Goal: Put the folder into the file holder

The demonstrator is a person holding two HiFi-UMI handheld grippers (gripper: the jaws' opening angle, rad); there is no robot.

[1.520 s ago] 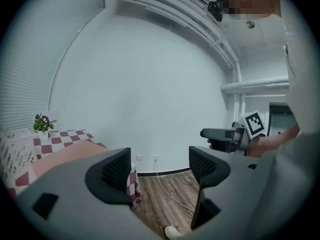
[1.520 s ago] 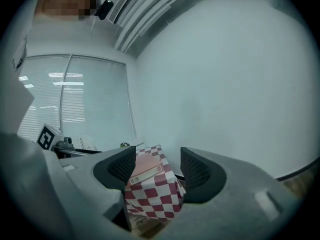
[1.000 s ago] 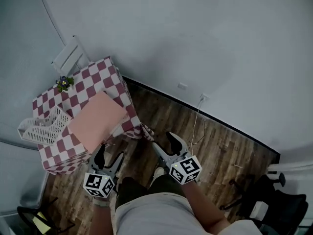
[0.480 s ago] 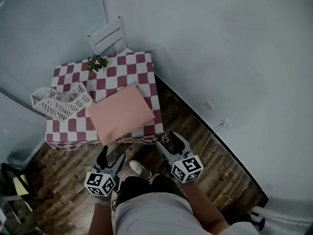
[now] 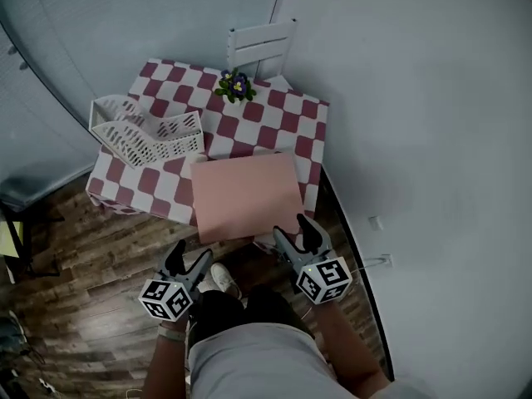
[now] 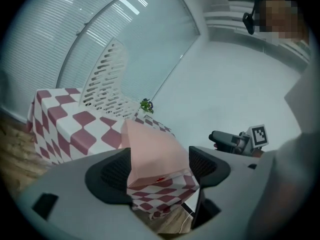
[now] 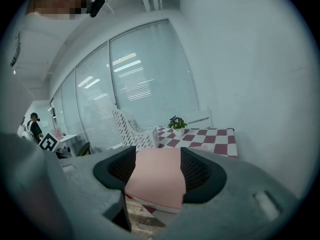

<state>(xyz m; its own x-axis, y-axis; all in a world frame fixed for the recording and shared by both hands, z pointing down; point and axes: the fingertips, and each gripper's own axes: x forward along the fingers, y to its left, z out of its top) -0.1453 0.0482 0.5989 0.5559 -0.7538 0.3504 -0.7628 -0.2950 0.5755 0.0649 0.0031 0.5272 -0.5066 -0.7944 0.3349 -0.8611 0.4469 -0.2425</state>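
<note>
Quick look at the setup, from the head view. The pink folder (image 5: 246, 196) is lying flat on the checkered counter (image 5: 283, 119), on the near side, w/ its front edge right at the counter's near edge. The white slotted file holder (image 5: 145, 131) sits on the left part of the counter, just beside the folder's far left corner, and we can't tell if they touch. There's a small flower pot (image 5: 235, 86) at the far side and a white chair (image 5: 262, 48) behind the counter.

We've got the left hand-held gripper (image 5: 188, 260) over the wood floor (image 5: 75, 248), short of the counter, jaws apart w/ nothing in them. The right hand-held gripper (image 5: 293, 235) is near the folder's front right corner, jaws also apart. In its own view the folder shows thru the gap, but the pads aren't on it.
</note>
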